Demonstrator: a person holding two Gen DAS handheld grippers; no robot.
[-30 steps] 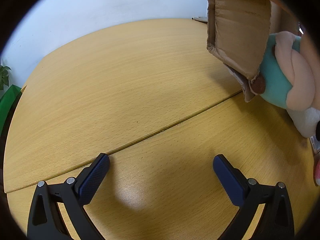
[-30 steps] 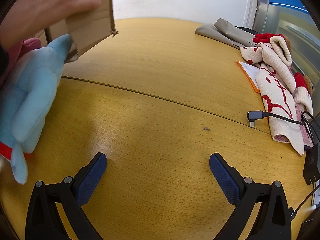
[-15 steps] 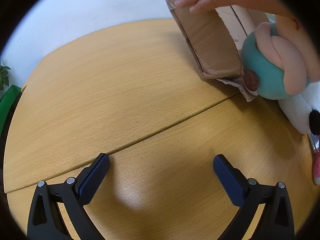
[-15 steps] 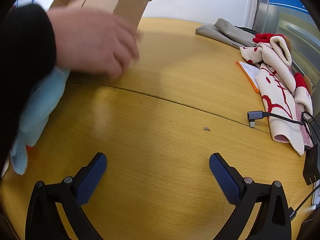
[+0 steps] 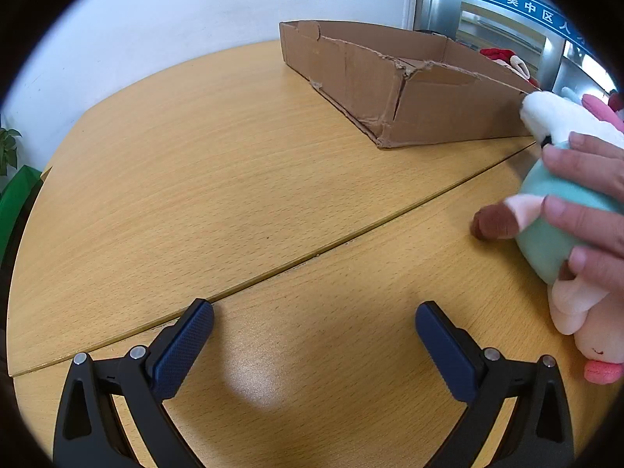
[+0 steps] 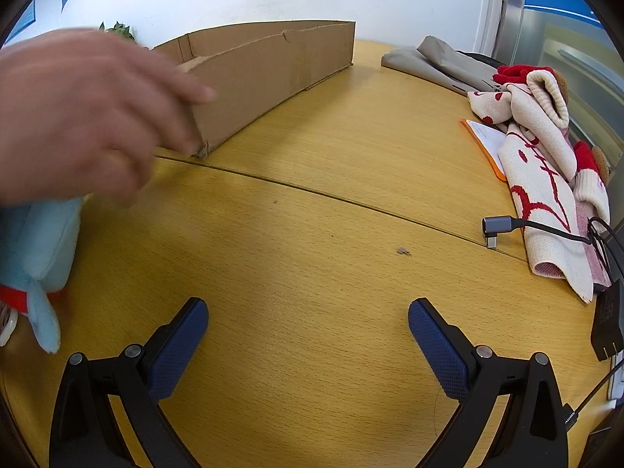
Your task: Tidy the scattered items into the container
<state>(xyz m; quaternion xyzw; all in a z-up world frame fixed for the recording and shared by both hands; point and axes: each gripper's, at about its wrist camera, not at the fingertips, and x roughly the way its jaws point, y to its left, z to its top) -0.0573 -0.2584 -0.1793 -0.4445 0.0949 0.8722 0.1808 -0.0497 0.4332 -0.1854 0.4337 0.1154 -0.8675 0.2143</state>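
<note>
A shallow brown cardboard box (image 5: 390,74) stands on the wooden table (image 5: 195,195) at the back; it also shows in the right wrist view (image 6: 273,66). A bare hand (image 5: 585,195) rests on a teal and pink plush toy (image 5: 546,234) at the right edge, with a white plush (image 5: 553,117) behind it. In the right wrist view the hand (image 6: 85,117) covers a light blue plush (image 6: 39,241) at the left. My left gripper (image 5: 314,331) is open and empty above the table. My right gripper (image 6: 308,327) is open and empty too.
A red and cream knitted cloth (image 6: 546,163) lies at the right, over an orange-edged booklet (image 6: 483,136). A grey USB cable plug (image 6: 499,230) and a black adapter (image 6: 608,319) lie near it. A grey folded item (image 6: 440,62) sits at the back.
The hand set the cardboard box down flat on the table and moved onto the plush toys. Both grippers stayed still and open.
</note>
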